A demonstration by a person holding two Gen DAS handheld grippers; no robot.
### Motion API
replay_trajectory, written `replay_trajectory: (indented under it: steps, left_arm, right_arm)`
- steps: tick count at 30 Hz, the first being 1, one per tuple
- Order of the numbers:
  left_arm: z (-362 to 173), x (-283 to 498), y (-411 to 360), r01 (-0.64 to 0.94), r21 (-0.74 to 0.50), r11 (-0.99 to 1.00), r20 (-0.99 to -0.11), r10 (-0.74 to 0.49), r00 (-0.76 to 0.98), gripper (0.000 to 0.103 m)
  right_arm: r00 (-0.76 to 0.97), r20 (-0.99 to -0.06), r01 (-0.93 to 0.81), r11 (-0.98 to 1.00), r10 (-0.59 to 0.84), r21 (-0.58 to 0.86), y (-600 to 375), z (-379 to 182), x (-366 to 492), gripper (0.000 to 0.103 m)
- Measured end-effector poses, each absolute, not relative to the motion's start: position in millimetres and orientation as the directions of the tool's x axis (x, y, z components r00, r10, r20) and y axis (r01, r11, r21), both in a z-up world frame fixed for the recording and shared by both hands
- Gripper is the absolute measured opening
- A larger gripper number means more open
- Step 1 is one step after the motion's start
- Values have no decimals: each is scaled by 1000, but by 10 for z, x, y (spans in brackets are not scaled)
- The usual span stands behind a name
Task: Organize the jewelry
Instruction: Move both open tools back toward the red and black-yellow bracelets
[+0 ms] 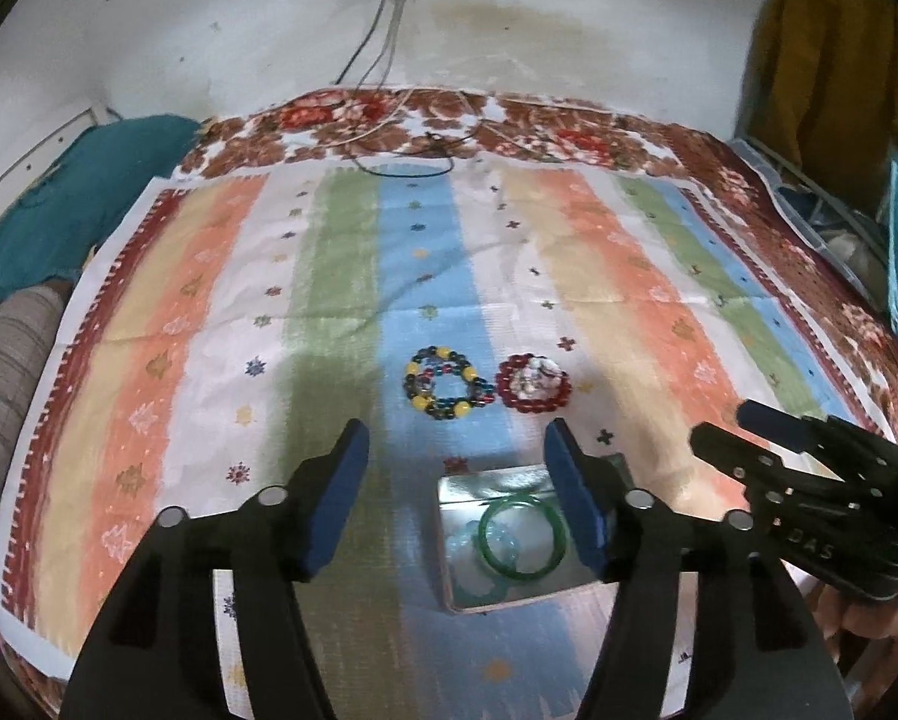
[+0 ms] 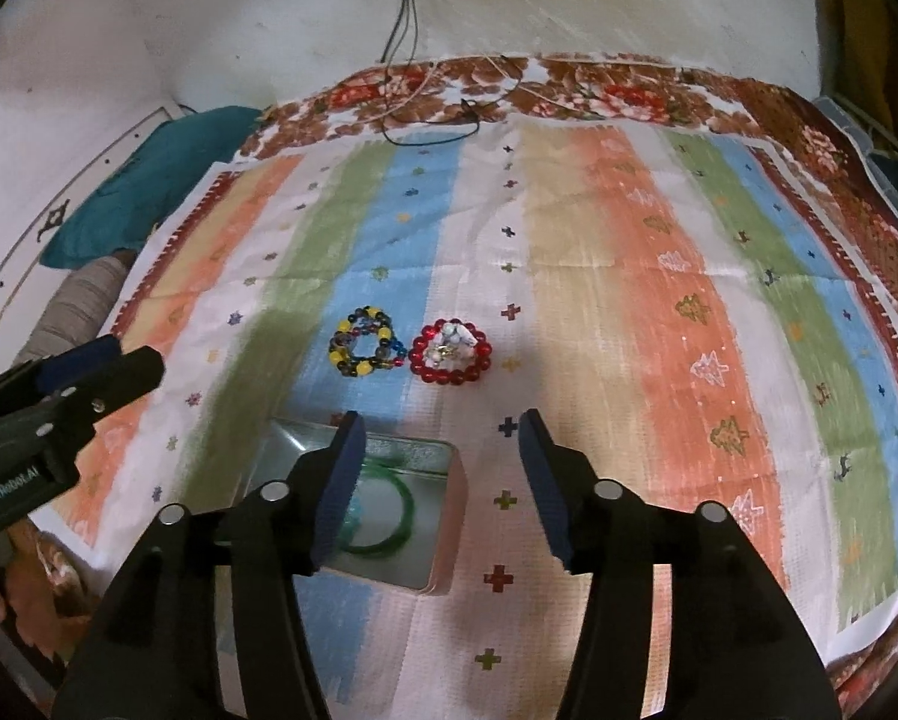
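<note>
Bracelets remain out: a multicoloured glass-bead bracelet and a red bead bracelet lie just beyond the open metal tin; I judge my right tool nearer the red one. Both it and my left tool are spread, empty.

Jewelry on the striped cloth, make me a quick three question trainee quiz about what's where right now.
1. True or false: the green bangle lies inside the metal tin.
2. Which bracelet lies to the right on the striped cloth: A) red bead bracelet B) multicolored bead bracelet?
3. Fill in: the left gripper and right gripper both stand ____.

Key: 1 true; 2 A; 3 open.
</note>
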State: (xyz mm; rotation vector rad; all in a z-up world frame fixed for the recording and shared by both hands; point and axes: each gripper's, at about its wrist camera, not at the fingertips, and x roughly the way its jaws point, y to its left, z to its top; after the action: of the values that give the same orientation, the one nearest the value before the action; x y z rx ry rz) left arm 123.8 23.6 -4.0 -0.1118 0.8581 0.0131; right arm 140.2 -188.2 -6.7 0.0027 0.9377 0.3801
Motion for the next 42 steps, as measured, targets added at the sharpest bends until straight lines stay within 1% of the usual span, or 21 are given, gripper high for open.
replay_trajectory:
  steps: [4,6,8,10,12,17,26,30,31,34,42]
  left_arm:
    - [-67,1325,359,-91,-110,990,-759,-25,651,68]
    - [-98,1396,402,-107,-124,986,-766,-27,642,74]
    - [-138,1462,426,-118,-124,985,-777,-22,630,75]
    - [-169,1512,424,-122,-118,985,-785,-17,619,76]
    - [-192,1563,402,-111,-106,988,-787,-15,617,80]
    - [-299,1686,384,-107,-42,993,-801,31,599,82]
    - [-414,1912,459,-142,-66,988,-816,28,577,83]
    - [-515,2013,538,-162,-156,974,-842,-46,537,83]
    - [-521,2027,548,-166,-158,973,-842,-46,537,83]
    - [-556,2091,550,-170,-125,978,-843,-14,538,83]
    - [-752,2276,555,-167,-85,982,-865,11,502,83]
  right_arm:
    - [526,-794,-296,941,304,164,-1887,-92,1513,60]
    - [523,-798,-292,943,299,161,-1877,-108,1563,66]
    - [520,-802,-289,944,293,157,-1862,-124,1607,69]
    - [514,-808,-287,945,289,156,-1839,-150,1664,73]
    - [509,-812,-284,946,287,156,-1830,-172,1710,74]
    - [503,-819,-276,949,275,149,-1817,-213,1804,79]
    - [499,-830,-281,953,249,116,-1722,-317,2013,80]
    - [491,-838,-286,952,240,105,-1671,-370,2072,80]
    - [488,-839,-290,952,240,104,-1659,-380,2087,80]
    - [490,-838,-303,949,238,93,-1615,-396,2127,80]
    - [479,-850,-304,950,219,74,-1554,-519,2295,80]
